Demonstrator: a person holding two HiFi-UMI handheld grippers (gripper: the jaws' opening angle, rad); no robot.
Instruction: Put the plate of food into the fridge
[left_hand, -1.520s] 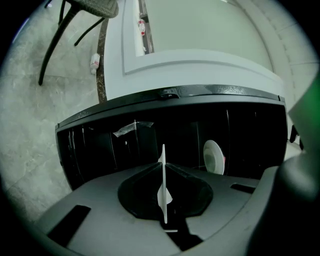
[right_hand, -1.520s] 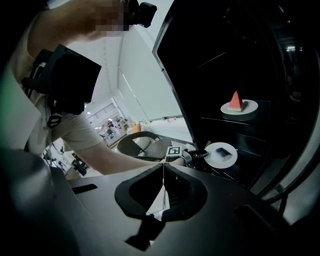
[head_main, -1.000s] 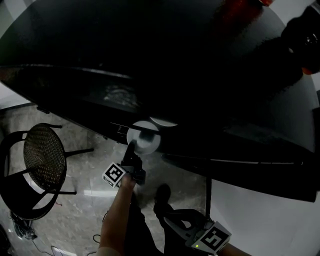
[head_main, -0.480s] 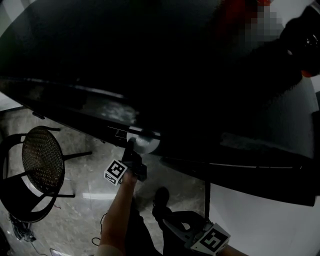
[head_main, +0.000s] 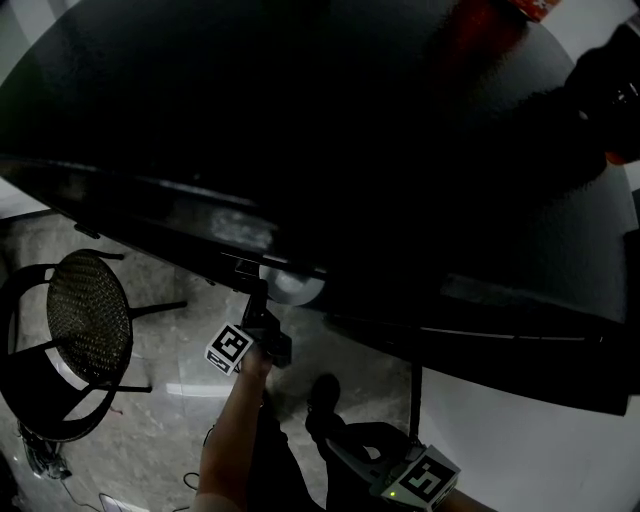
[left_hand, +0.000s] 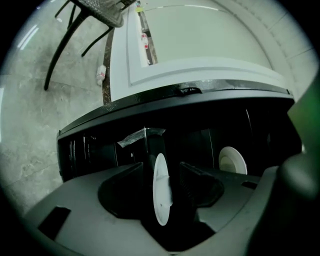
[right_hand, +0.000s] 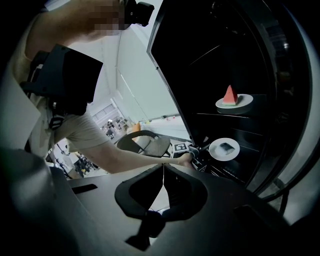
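The white plate with a dark piece of food rests on a lower shelf of the open black fridge. In the head view only the plate's near rim shows under the fridge's dark edge. My left gripper is at that rim. In the left gripper view the plate stands edge-on between the jaws, which are opening, with a gap on both sides. My right gripper hangs low beside my legs, shut and empty; its jaws meet in a thin line.
A second plate with a watermelon slice sits on the shelf above. Another white dish stands deeper in the fridge. The fridge door stands open on the left. A black mesh chair is on the marble floor to the left.
The plate has gone further under the fridge's edge, so less of it shows. My left gripper followed it forward a little. The right gripper stayed put.
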